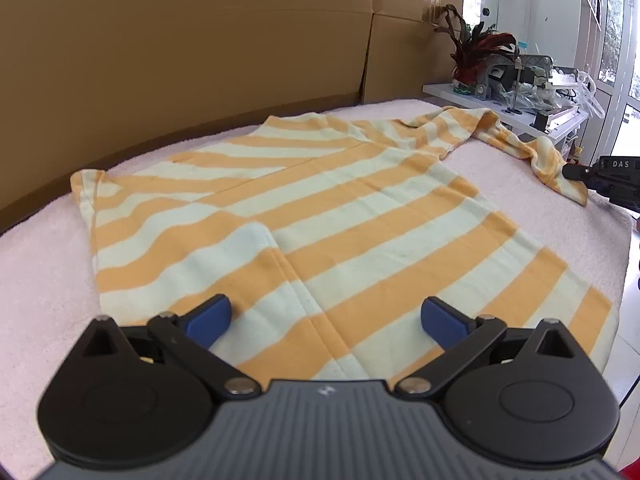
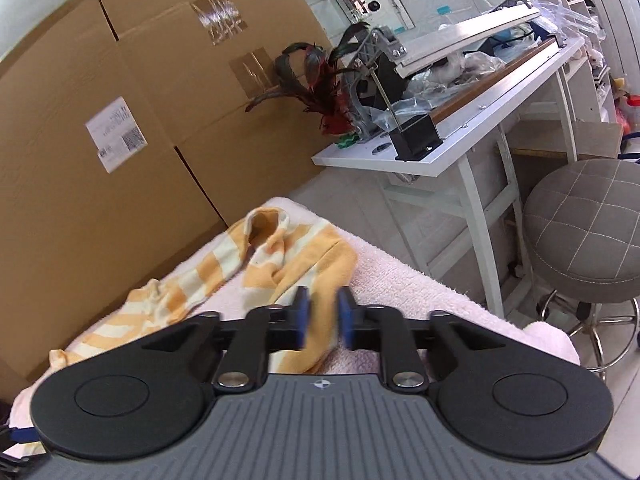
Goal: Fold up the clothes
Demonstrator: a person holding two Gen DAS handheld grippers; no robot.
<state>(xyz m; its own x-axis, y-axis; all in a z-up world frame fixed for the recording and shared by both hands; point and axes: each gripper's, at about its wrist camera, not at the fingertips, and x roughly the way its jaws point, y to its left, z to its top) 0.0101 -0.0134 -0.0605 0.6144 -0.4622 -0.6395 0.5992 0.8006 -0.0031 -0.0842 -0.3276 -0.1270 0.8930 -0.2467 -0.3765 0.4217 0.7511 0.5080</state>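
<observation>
Right-wrist view: my right gripper [image 2: 323, 322] nearly closed on the orange-and-cream striped shirt's [image 1: 320, 208] sleeve [image 2: 320, 264], stretching ahead; my left gripper [image 1: 326, 318] gapes empty.

Both views are bright with even daylight. In the left wrist view the windows and glass door [image 1: 624, 40] at the far right are blown out to white. Shadows are soft and faint, lying close under the left hand-held gripper [image 1: 326, 318]. Fisheye distortion bows the cardboard boxes [image 1: 180, 60] and darkens the corners. The left view is sharp; in the right wrist view, motion blur smears the striped cloth [image 2: 320, 328] at the right hand-held gripper [image 2: 323, 318].
</observation>
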